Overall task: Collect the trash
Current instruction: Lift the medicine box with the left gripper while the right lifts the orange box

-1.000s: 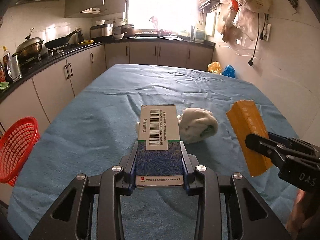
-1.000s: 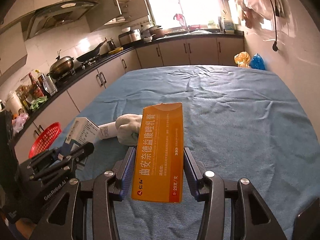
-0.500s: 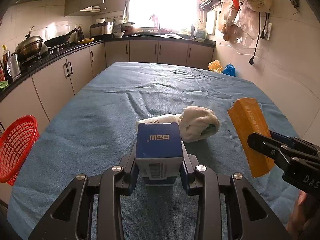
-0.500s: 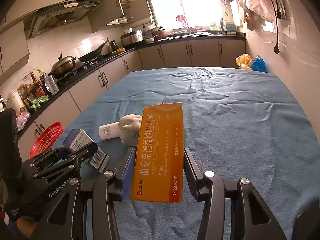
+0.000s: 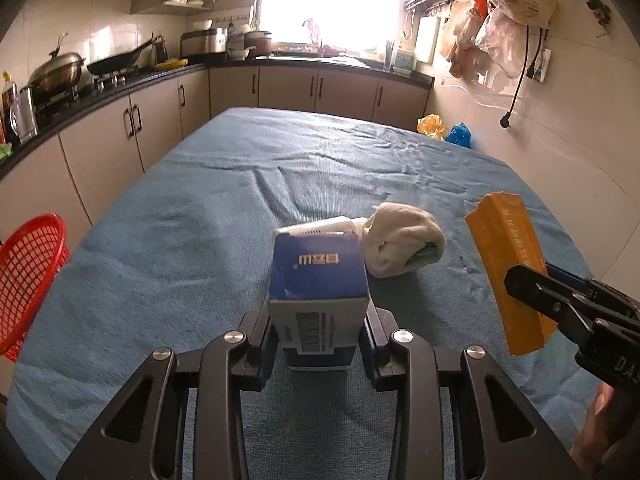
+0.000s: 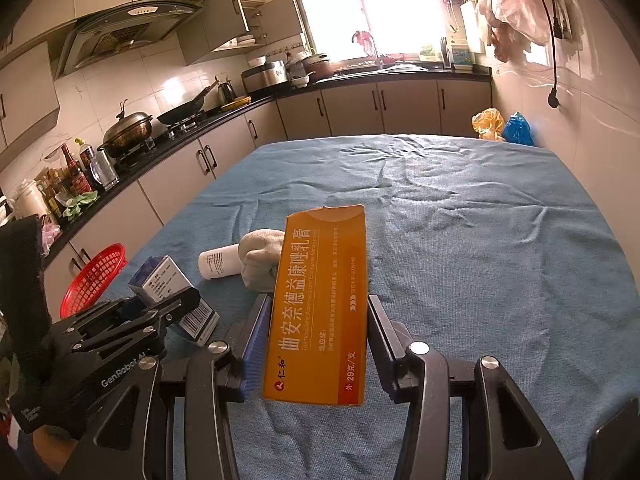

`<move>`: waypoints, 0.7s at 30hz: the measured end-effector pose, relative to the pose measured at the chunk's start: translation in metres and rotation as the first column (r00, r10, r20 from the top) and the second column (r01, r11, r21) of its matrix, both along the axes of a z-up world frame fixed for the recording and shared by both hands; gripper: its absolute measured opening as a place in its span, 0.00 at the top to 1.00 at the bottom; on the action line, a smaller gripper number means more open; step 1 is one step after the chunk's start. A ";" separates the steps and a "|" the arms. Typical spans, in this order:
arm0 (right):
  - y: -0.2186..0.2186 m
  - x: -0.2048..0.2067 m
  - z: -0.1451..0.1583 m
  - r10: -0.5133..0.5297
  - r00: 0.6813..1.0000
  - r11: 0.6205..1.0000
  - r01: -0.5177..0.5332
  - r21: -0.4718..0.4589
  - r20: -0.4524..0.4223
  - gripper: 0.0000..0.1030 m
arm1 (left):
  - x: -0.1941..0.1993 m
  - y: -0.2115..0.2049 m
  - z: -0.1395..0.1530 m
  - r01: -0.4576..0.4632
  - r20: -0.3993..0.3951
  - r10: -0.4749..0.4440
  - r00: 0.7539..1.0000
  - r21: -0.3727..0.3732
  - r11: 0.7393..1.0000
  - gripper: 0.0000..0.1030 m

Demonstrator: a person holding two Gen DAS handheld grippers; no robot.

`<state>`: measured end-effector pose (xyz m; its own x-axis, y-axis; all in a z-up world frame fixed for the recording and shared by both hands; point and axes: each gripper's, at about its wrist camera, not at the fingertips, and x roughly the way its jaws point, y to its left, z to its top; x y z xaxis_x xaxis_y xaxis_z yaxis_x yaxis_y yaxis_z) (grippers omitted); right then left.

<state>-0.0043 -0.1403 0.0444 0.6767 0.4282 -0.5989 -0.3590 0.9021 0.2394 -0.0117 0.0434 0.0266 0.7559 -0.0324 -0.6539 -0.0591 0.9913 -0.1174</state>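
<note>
My left gripper (image 5: pixel 318 330) is shut on a blue and white carton (image 5: pixel 318 280), tipped so its blue end faces the camera, held just over the blue cloth. In the right wrist view that carton (image 6: pixel 168 284) shows at lower left in the left gripper (image 6: pixel 176 308). My right gripper (image 6: pixel 316 336) is shut on a long orange box (image 6: pixel 320 304), lifted above the table; the same box (image 5: pixel 508 268) appears at right in the left wrist view. Between them on the cloth lie a crumpled white sock (image 5: pixel 400 244) and a white tube (image 6: pixel 220 262).
A red mesh basket (image 5: pixel 28 276) stands off the table's left edge, also seen as a basket (image 6: pixel 94 280) in the right view. The blue cloth-covered table (image 6: pixel 460 208) stretches ahead. Kitchen counters with pots run along the left and back; plastic bags hang on the right wall.
The carton in my left gripper has tipped forward, from showing its barcode face to showing its blue end, and the left view has shifted slightly. The right gripper and orange box have not moved.
</note>
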 end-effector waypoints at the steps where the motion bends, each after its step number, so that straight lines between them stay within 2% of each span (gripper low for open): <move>1: 0.000 0.000 0.000 0.001 1.000 1.000 -0.001 0.000 0.001 0.51 | 0.000 0.000 0.000 -0.001 0.002 0.001 1.000 -0.003 1.000 0.68; 9: -0.001 -0.006 0.004 0.006 1.000 1.000 -0.006 0.015 0.020 0.51 | -0.007 0.000 0.006 -0.021 0.052 0.021 0.998 0.004 1.000 0.68; 21: -0.001 -0.010 0.005 0.013 0.999 1.000 -0.013 0.020 0.031 0.51 | -0.007 -0.003 0.008 -0.024 0.052 0.023 0.998 0.013 1.000 0.68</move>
